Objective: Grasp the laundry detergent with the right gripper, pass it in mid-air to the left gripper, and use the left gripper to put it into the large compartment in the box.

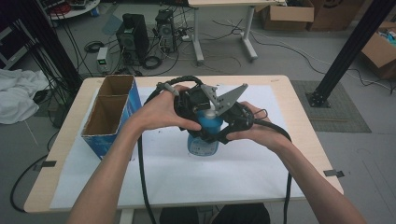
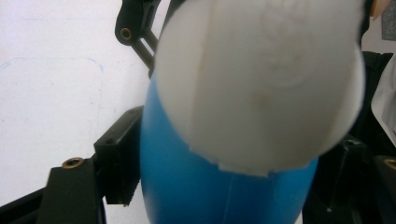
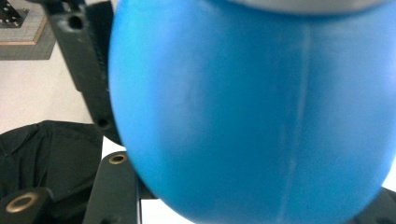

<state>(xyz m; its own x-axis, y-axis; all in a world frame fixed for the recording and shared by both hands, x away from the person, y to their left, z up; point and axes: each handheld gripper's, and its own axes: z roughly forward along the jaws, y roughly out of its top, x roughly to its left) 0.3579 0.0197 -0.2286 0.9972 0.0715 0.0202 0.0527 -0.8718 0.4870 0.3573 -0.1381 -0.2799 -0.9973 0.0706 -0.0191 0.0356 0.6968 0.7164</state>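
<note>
A blue bottle with a white cap stands upright on the white sheet that covers the middle of the counter. Both grippers meet at its upper part, one from each side.

The right gripper is clenched on the bottle: in the right gripper view the blue body sits tight between its black fingers.

The left gripper is at the cap end. In the left gripper view the cap and the bottle's shoulder lie between its fingers, one of them right against the blue wall; whether the pads press on it cannot be told.

A hand holds the left gripper and a second hand holds the right. Black cables trail from both toward the near edge.

An open blue box stands near the bottle at the sheet's left edge, apart from it.
</note>
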